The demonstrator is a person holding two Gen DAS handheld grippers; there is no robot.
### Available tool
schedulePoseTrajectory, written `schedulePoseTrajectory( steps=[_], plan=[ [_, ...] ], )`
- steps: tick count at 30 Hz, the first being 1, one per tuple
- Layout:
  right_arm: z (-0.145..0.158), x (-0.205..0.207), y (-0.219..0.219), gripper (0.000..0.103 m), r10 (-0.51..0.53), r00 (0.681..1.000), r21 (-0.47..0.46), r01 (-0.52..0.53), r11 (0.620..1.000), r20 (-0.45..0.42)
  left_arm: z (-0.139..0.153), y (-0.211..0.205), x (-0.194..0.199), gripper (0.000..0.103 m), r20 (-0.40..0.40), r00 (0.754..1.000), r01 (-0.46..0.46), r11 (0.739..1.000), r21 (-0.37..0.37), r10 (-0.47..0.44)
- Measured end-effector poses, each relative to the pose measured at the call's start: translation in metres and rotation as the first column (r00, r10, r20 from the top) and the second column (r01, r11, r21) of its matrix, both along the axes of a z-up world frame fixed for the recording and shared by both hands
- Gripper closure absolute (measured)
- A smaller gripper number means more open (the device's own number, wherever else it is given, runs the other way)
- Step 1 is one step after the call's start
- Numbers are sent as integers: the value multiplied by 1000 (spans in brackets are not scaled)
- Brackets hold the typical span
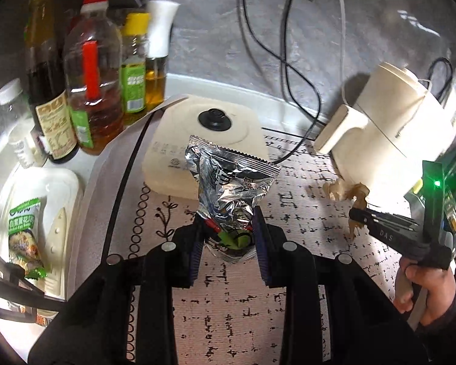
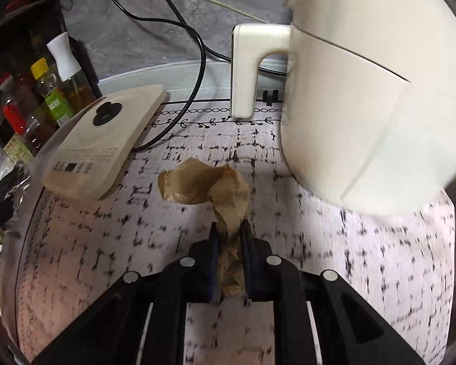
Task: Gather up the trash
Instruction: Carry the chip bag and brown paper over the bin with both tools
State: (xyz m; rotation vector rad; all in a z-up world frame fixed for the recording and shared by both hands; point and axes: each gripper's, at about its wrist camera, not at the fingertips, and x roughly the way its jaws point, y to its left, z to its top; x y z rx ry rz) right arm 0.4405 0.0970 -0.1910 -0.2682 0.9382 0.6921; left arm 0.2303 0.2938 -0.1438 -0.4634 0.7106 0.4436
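Foil, crinkled and silver, made up the wrapper (image 1: 232,182) that the left gripper (image 1: 228,231) held clamped by its lower end, the rest standing up just in front of the kettle base (image 1: 209,140). To the right of that base, near the foot of the white kettle (image 2: 364,91), a brown paper scrap (image 2: 203,185) lay on the patterned table (image 2: 349,258); the right gripper (image 2: 229,234) had its fingers (image 2: 213,243) closed on the scrap's trailing tail. No earlier view was given, so only that grip could be told. Both pieces looked very light, soft and easily crushed, with nothing fragile about them. The foil seemed slippery and springy, so a hold across a bunched fold would likely serve better than one on a single smooth edge. The paper appeared thin and might tear if pulled by the tail alone.
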Motion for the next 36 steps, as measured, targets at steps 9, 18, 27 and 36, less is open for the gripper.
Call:
schedulePoseTrajectory(
  steps=[9,18,27,36],
  plan=[
    [16,-47,-51,89,-159,987,35,159,987,6,-1,-22,5,72,22,985,170,985,4,-170],
    [21,-91,-117,89,-323,946,80,324,943,-18,-1,-69,12,72,11,934,356,934,11,-357],
    [40,-124,-221,89,-483,875,137,477,868,14,7,-159,23,72,34,854,519,854,14,-519],
    [43,-200,-379,89,-658,753,125,652,748,8,14,-305,14,72,56,715,697,717,24,-697]
  ],
)
